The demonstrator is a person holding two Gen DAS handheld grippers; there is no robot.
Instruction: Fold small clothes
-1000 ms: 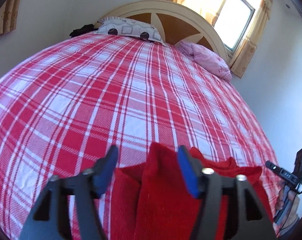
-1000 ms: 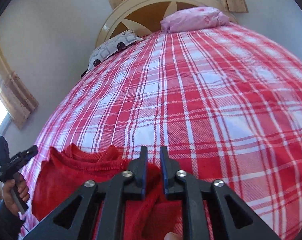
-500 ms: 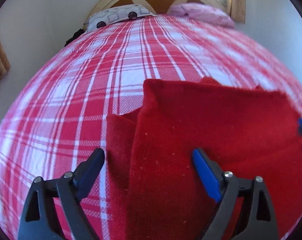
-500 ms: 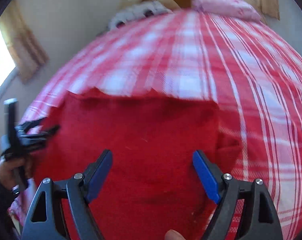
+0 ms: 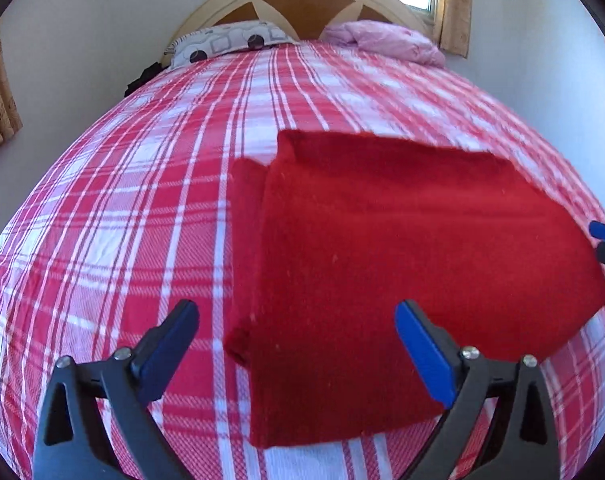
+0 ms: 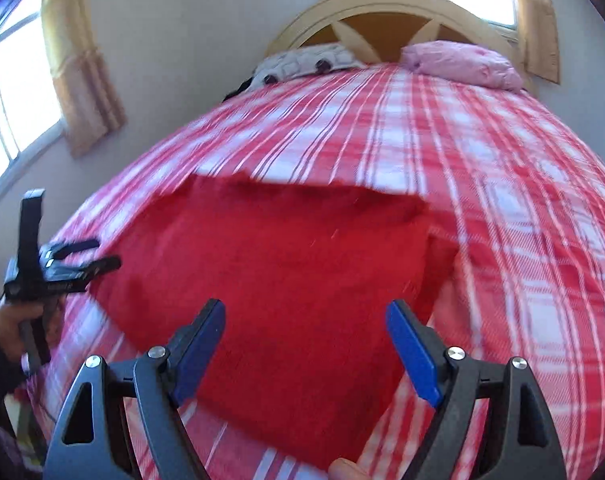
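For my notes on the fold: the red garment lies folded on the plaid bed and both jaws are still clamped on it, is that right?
Not quite. The red garment does lie folded on the plaid bed, but both wrist views show the left gripper and the right gripper with jaws wide open, holding nothing.

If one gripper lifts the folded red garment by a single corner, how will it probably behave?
The red garment looks like soft knit fabric, so it would probably sag and hang limp. Its folded layers, visible at the left edge, would likely fall open. It seems unlikely to slip on the plaid bedsheet, since both surfaces look textured.
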